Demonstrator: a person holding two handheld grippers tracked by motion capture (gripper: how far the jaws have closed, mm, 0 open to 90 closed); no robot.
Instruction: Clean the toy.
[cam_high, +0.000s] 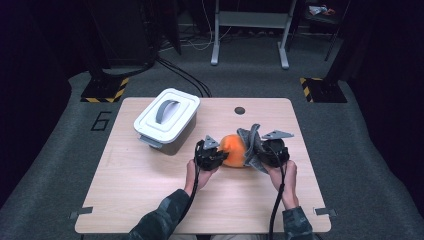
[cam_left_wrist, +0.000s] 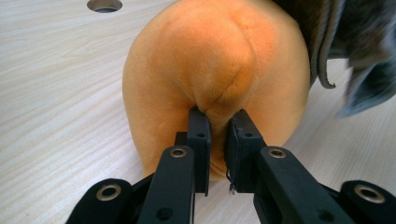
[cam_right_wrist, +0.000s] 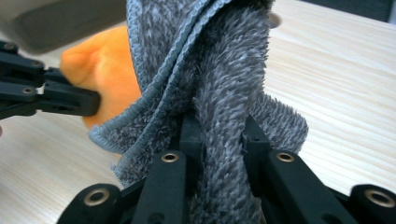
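Pinching the orange cloth (cam_left_wrist: 210, 70), the left hand-held gripper (cam_left_wrist: 217, 126) anchors it at tabletop (cam_high: 150, 190) centre; the right hand-held gripper (cam_right_wrist: 219, 135), at its 3 o'clock, clamps the grey towel (cam_right_wrist: 224, 93). Separation appears begun; both cloths are still touching, neither laid flat.

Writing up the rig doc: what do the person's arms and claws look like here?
Both claws, left claw and right claw, are black, each with two flat-sided jaws joined by bars with metal-ringed pivot holes. Each carries a grey three-cornered plate on top. A black cable trails back from each along the forearm. The sleeves are dark camouflage; the hands are bare.
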